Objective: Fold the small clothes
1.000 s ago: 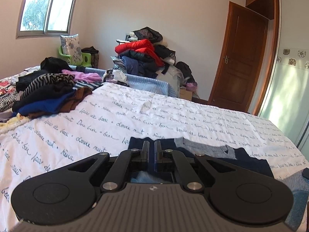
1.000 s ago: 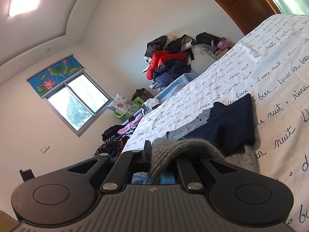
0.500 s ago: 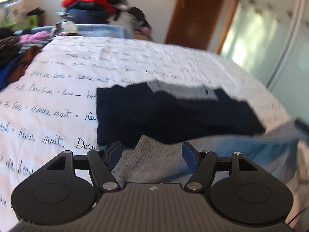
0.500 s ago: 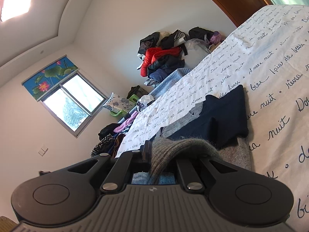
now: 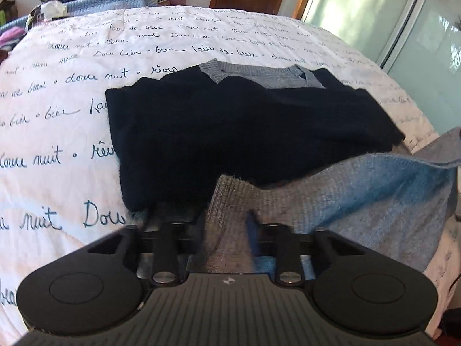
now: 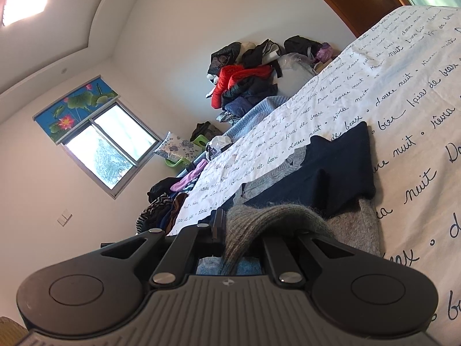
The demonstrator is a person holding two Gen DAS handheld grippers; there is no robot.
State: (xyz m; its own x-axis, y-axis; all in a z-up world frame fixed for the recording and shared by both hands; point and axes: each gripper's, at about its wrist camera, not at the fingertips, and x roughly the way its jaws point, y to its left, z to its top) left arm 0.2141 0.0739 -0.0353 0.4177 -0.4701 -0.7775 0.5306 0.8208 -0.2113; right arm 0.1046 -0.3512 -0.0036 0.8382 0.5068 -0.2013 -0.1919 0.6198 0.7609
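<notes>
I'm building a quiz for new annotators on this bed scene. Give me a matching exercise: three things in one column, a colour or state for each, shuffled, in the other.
Things:
1. knitted sweater with grey hem
2. bedspread with handwritten script
3. puffy jacket on the far pile

Colour or state:
A. red
B. white
C. navy, folded, hem gripped

Pairs: 1-C, 2-B, 3-A

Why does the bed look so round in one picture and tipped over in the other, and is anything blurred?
Left wrist view: the fisheye lens bulges the bed; the left tool is smeared around the grey knit. Right wrist view: sharp but tilted, with the window blown out white.
</notes>
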